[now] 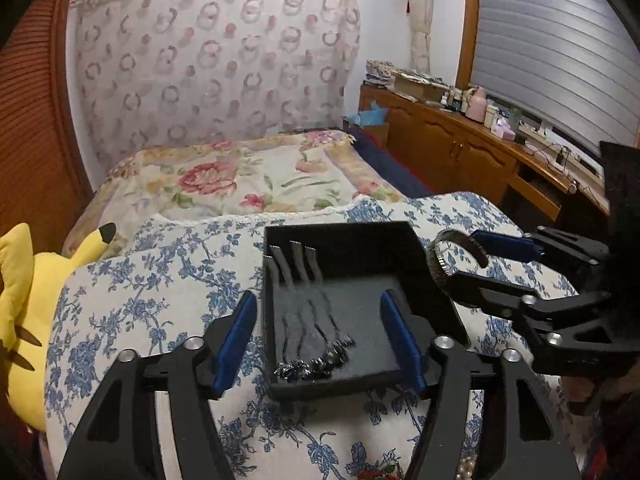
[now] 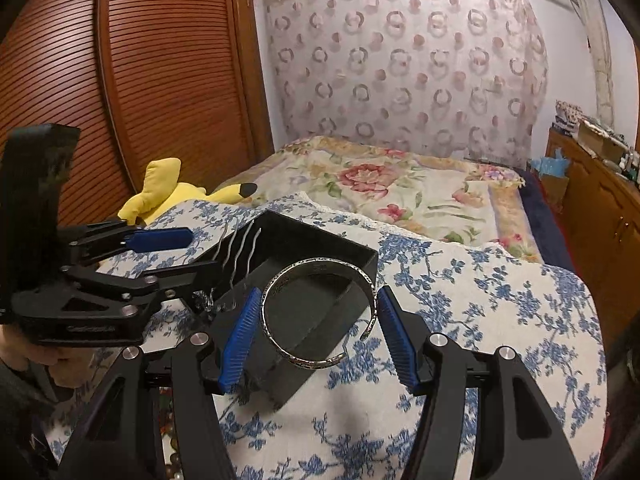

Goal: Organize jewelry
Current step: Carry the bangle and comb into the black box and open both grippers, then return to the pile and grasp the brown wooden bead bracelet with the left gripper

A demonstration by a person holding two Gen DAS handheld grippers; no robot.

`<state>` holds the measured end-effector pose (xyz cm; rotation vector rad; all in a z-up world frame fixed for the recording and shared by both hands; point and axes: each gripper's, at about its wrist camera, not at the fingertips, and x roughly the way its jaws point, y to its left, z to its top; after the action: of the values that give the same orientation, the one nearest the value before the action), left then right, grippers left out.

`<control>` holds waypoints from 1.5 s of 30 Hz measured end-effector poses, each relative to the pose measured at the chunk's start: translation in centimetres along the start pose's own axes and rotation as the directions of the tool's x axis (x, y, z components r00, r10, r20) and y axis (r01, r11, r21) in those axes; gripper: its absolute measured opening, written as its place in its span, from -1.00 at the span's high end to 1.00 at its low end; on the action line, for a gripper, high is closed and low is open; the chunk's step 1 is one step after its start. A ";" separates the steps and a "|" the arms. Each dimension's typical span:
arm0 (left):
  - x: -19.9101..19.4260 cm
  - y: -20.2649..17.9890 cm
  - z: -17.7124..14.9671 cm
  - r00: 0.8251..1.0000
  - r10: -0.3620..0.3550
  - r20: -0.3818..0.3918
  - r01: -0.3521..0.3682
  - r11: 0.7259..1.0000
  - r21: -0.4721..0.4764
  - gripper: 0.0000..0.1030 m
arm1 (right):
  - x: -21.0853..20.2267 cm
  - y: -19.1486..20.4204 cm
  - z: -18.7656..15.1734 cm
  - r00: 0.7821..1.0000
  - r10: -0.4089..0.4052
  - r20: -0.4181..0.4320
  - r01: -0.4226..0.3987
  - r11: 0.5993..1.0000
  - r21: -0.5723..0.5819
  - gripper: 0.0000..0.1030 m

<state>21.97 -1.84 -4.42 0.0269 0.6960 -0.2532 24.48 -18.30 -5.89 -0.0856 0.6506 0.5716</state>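
Observation:
A black jewelry tray lies on a blue-flowered cushion; it also shows in the right wrist view. Several silver chains lie in its left half and hang over the far wall. My left gripper is open, its fingers straddling the tray's near part. My right gripper is shut on a silver cuff bangle, held above the tray's right edge. In the left wrist view the right gripper holds the bangle just right of the tray.
A yellow plush toy lies left of the cushion. A flowered bed stretches behind. A wooden dresser with clutter stands at right. Beads lie at the near edge.

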 end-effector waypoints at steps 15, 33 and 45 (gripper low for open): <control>-3.6 2.9 -2.8 0.999 0.043 0.024 -0.042 0.998 -0.037 -0.37 | 4.4 1.9 1.5 0.998 0.023 -0.058 -0.026 0.999 -0.043 -0.21; -6.3 1.5 -8.3 1.000 -0.012 -0.021 0.012 1.000 -0.026 -0.37 | 0.6 4.1 0.6 0.999 0.003 -0.044 -0.007 0.995 -0.099 -0.22; -7.5 -0.5 -11.5 0.993 -0.096 -0.069 0.095 0.995 -0.024 -0.18 | -5.6 4.6 -7.5 0.993 0.027 -0.115 -0.035 0.997 -0.065 -0.07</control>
<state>9.06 0.55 -8.49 -0.0173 0.7711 -0.3383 14.33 -19.01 -8.09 -0.1721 0.7445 0.6222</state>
